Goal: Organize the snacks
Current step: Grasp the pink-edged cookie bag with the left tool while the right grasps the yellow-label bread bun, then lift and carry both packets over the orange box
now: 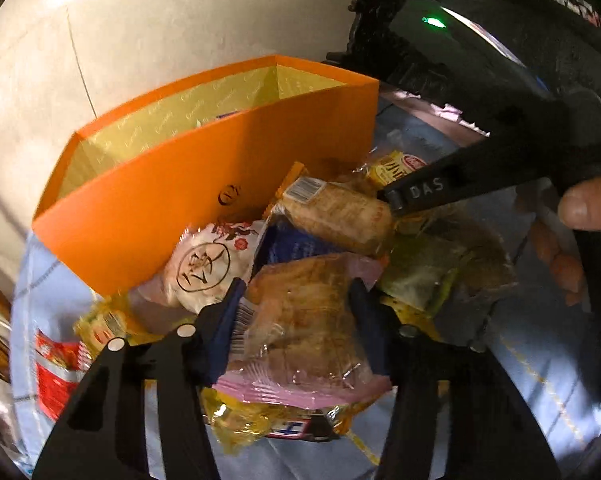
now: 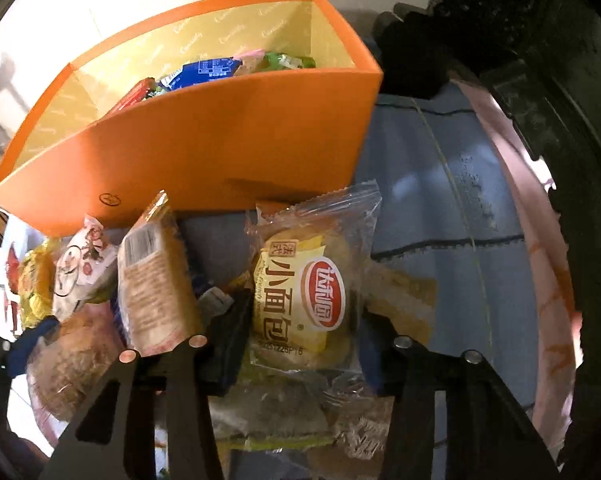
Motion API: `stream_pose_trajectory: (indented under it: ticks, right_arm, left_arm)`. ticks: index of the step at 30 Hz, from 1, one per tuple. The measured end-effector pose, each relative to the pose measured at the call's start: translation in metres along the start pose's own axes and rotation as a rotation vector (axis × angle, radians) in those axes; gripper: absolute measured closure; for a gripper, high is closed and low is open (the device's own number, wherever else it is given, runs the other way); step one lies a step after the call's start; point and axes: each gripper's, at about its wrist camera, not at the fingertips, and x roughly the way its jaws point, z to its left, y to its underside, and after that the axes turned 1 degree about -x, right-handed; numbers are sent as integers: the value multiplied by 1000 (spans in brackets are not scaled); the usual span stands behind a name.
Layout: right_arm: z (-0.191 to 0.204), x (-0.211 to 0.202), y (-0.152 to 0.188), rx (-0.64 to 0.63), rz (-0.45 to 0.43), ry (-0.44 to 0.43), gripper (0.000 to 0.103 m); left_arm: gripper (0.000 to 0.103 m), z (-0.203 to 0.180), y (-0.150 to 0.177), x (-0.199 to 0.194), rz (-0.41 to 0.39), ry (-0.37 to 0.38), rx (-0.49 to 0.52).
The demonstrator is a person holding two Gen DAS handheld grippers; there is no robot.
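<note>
The orange box [image 2: 204,152] stands open, holding blue, red and green packets. Just before it, the left gripper [image 1: 300,312] pinches a pink-edged pastry packet [image 1: 300,320]; the right gripper [image 2: 300,320] clamps a yellow bread packet [image 2: 300,300]

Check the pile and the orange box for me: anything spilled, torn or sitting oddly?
Nothing looks spilled or torn. The orange box stands upright with several packets inside. The loose snacks lie heaped on the blue cloth, which fits an unfinished sort. Each gripper's fingers flank a wrapped bread: left, right.
</note>
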Motion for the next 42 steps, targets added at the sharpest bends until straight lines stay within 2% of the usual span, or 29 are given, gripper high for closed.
stream_pose_trajectory:
  ticks: [2,5,15,21,28,35,42]
  right_arm:
    - [-4,-8,6,9,-20,-4,56]
    - [-11,-25,18,34,-54,-26,56]
    - [-3,-94,43,7,-172,-93,56]
    - [18,-146,38,-48,-264,-143,56]
    - [35,-196,27,-107,-358,-176,56]
    - [44,-212,13,-140,-401,-178,56]
    - [47,-213,-14,-153,-428,-168,56]
  left_arm:
    - [54,4,5,-7,0,37,-45]
    - [54,6,13,-20,-19,51,-80]
    - [55,10,9,-97,-177,20,-150]
    - [54,23,-8,-133,-249,-36,-202]
    - [54,35,-37,-160,-322,-93,-217]
    - [54,47,-64,-171,-366,-130,-238]
    - [54,65,-95,-157,-364,-163,-260]
